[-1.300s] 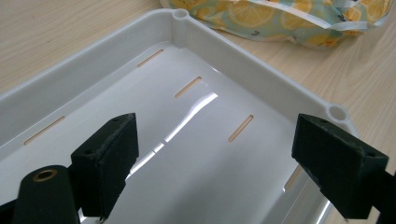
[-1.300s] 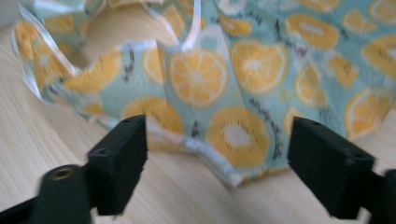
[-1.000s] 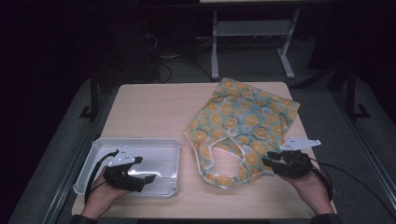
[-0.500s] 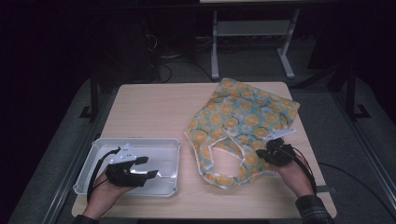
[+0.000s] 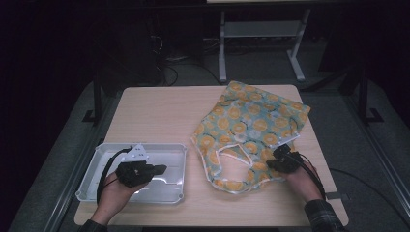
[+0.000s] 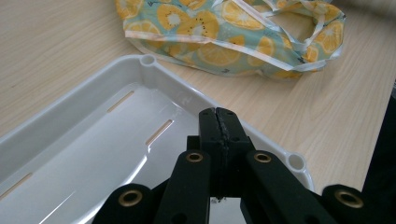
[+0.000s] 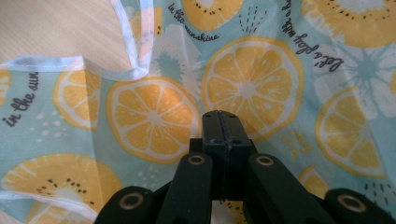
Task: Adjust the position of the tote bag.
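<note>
A thin fabric bag (image 5: pixel 251 121) printed with orange slices on pale teal lies flat on the right half of the table. My right gripper (image 5: pixel 276 157) rests on its near right part beside the handle loop. In the right gripper view its jaws (image 7: pixel 220 116) are pressed together over the printed cloth (image 7: pixel 252 79), and no fabric shows between them. My left gripper (image 5: pixel 162 169) hovers inside the white plastic tray (image 5: pixel 164 146). Its jaws have just been closing and now meet (image 6: pixel 218 114) with nothing between them. The tray (image 6: pixel 93 88) holds nothing, and the bag (image 6: pixel 224 37) lies beyond it.
The light wooden table (image 5: pixel 159 111) shows bare wood at the back left. A metal stand (image 5: pixel 261 34) and cables sit on the dark floor behind the table. Dark rails run along both table sides.
My right hand has moved left and down onto the bag's near edge. My left gripper's jaws have come together over the tray, with the hand almost in place.
</note>
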The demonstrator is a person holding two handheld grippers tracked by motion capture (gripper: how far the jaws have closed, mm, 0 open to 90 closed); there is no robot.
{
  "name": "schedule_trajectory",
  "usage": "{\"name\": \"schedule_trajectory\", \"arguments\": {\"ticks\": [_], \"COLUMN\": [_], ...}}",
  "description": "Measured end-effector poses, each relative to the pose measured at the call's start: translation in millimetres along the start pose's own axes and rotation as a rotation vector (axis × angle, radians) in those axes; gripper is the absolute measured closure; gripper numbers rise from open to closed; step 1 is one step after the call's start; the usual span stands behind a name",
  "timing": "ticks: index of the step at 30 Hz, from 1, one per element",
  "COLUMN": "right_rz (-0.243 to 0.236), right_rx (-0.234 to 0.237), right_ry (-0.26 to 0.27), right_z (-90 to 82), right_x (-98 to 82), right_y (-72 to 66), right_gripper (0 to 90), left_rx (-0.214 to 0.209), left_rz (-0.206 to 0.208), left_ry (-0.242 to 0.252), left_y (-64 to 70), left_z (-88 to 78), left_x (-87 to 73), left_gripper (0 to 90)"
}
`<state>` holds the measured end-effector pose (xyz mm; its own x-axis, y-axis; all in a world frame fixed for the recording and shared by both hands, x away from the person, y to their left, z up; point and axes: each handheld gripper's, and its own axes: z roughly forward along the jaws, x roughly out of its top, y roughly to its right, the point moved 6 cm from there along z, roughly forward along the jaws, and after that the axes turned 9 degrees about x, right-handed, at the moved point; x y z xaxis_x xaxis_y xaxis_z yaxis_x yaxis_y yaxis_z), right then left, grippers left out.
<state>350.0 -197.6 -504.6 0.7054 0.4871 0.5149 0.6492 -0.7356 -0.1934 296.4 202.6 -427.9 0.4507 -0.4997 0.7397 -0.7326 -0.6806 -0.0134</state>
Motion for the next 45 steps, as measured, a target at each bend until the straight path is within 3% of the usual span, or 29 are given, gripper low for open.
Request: {"name": "schedule_trajectory", "arguments": {"ticks": [12, 14, 23, 29, 31, 35, 42, 43, 45], "right_rz": [-0.036, -0.059, -0.075, -0.081, -0.080, -0.062, -0.071, -0.074, -0.071], "right_rx": [-0.011, -0.011, 0.010, 0.017, 0.015, -0.007, -0.027, -0.027, -0.029], "right_ry": [-0.055, -0.060, -0.075, -0.081, -0.062, -0.010, -0.015, -0.019, -0.016], "right_z": [-15.6, -17.2, -25.8, -28.5, -30.4, -39.1, -35.3, -35.3, -35.8], "right_x": [-22.6, -25.0, -39.3, -43.0, -41.6, -34.8, -30.9, -31.0, -31.2], "right_y": [-0.7, -0.9, -2.9, -2.7, -1.3, 4.4, 11.7, 12.5, 13.9], "right_gripper": [90.0, 89.9, 89.9, 89.9, 89.9, 89.9, 89.9, 89.9, 89.9], "left_rx": [-0.041, -0.048, -0.085, -0.097, -0.099, -0.097, -0.076, -0.069, -0.051], "left_rz": [0.025, 0.026, 0.034, 0.065, 0.068, 0.100, 0.133, 0.129, 0.131], "left_ry": [-0.021, -0.020, -0.023, -0.038, -0.044, -0.069, -0.134, -0.158, -0.178], "left_y": [8.0, 10.2, 17.2, 20.7, 21.4, 23.7, 21.8, 20.5, 18.7], "left_z": [15.1, 20.1, 49.3, 71.3, 75.2, 98.5, 128.5, 141.0, 150.2], "left_x": [15.8, 20.8, 45.4, 59.8, 61.9, 73.3, 80.2, 82.0, 83.5], "left_gripper": [89.9, 89.9, 89.9, 89.9, 89.9, 89.9, 89.9, 89.9, 89.9]}}
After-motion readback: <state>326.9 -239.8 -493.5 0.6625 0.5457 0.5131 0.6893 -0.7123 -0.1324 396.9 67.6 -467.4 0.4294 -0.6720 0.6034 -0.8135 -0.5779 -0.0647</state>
